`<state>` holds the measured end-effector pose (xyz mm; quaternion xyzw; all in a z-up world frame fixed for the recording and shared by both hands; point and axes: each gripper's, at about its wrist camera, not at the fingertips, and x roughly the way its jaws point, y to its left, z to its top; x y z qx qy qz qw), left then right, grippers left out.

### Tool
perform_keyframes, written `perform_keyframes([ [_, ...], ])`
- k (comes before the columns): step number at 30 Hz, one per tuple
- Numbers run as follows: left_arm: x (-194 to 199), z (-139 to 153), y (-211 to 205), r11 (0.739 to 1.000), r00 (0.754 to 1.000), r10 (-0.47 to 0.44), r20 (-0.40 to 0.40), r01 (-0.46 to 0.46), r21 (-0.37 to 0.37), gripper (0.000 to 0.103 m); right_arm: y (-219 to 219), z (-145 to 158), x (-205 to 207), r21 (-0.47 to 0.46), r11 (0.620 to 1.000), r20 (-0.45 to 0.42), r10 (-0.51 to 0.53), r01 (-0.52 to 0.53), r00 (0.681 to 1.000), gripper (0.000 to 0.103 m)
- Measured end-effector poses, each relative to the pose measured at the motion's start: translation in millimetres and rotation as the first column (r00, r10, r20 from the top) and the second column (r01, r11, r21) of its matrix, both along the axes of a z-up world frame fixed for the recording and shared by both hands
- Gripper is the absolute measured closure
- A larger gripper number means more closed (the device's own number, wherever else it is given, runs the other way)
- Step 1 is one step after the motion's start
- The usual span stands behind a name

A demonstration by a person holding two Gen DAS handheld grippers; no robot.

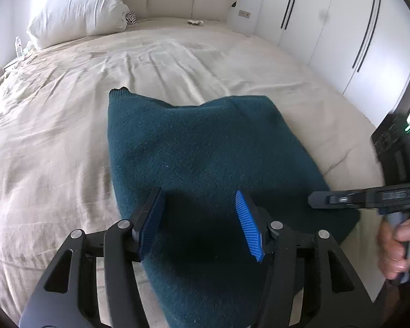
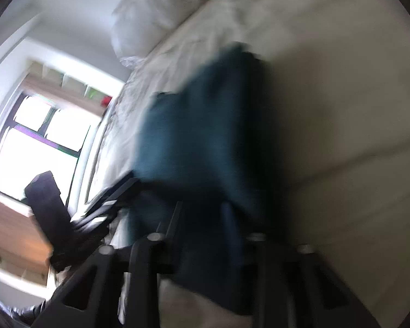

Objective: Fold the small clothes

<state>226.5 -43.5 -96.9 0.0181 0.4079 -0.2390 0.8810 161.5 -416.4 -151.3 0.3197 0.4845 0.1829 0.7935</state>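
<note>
Garment: I see one dark teal knitted garment (image 1: 194, 147), folded, lying on the beige bed sheet (image 1: 54, 136).
Left tool (image 1: 202, 224): my blue-padded jaws stand apart above it, gripping nothing.
Right tool (image 2: 205, 218): blurred; jaws together, cloth apparently between them.
Pillows: one white pile (image 1: 79, 8).

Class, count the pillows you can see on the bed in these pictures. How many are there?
1 pillow is clearly visible, white, at the head of the bed, far left. A second may lie behind it, largely hidden.
</note>
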Motion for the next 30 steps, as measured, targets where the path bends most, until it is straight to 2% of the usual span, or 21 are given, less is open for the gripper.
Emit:
perform_keyframes([
  [2,-2,1,2,1.000,1.000,-0.004,0.000,0.004,-0.017,0.050,-17,-11,-7,0.054,0.998,-0.007,-0.044,0.045,0.999,0.103],
  [5,-8,-4,6,1.000,1.000,-0.011,0.010,0.011,-0.004,0.050,-26,-8,-20,0.044,0.997,0.008,-0.063,0.062,0.998,0.101],
  [7,-14,-4,11,1.000,1.000,-0.002,0.010,0.003,-0.013,0.050,-29,6,-26,0.022,0.997,0.025,-0.081,0.080,0.996,0.093],
  [9,-20,3,19,0.998,1.000,0.018,-0.003,-0.018,-0.058,0.049,-21,28,-26,0.012,0.997,0.081,-0.081,0.081,0.993,0.071],
  [11,-23,4,19,0.998,1.000,0.025,-0.016,-0.026,-0.055,0.045,-11,42,-24,0.017,0.999,0.127,-0.053,0.052,0.990,0.066],
  [13,-24,0,15,0.999,0.999,0.036,-0.023,-0.036,-0.004,0.045,8,49,-16,0.030,0.999,0.148,0.008,-0.013,0.989,0.061],
  [16,-28,-4,13,0.999,0.999,0.038,-0.021,-0.037,0.025,0.045,29,37,-7,0.005,0.998,0.114,0.055,-0.056,0.992,0.060],
  [19,-30,-9,13,0.998,0.999,0.033,-0.036,-0.031,0.046,0.045,27,8,-13,-0.028,0.999,0.036,0.046,-0.045,0.998,0.061],
  [21,-32,-13,13,0.998,0.999,0.026,-0.048,-0.024,0.057,0.045,15,4,-21,0.016,1.000,0.036,0.023,-0.024,0.999,0.063],
  [25,-33,-15,15,0.998,0.998,0.029,-0.062,-0.025,0.060,0.045,-8,24,-38,0.008,0.999,0.082,-0.032,0.032,0.996,0.057],
  [27,-33,-13,17,0.998,0.997,0.034,-0.073,-0.030,0.055,0.045,-16,34,-37,0.007,0.998,0.101,-0.061,0.061,0.993,0.049],
  [30,-31,-10,19,0.997,0.996,0.045,-0.078,-0.040,0.066,0.045,-28,40,-31,0.003,0.996,0.113,-0.089,0.089,0.990,0.047],
])
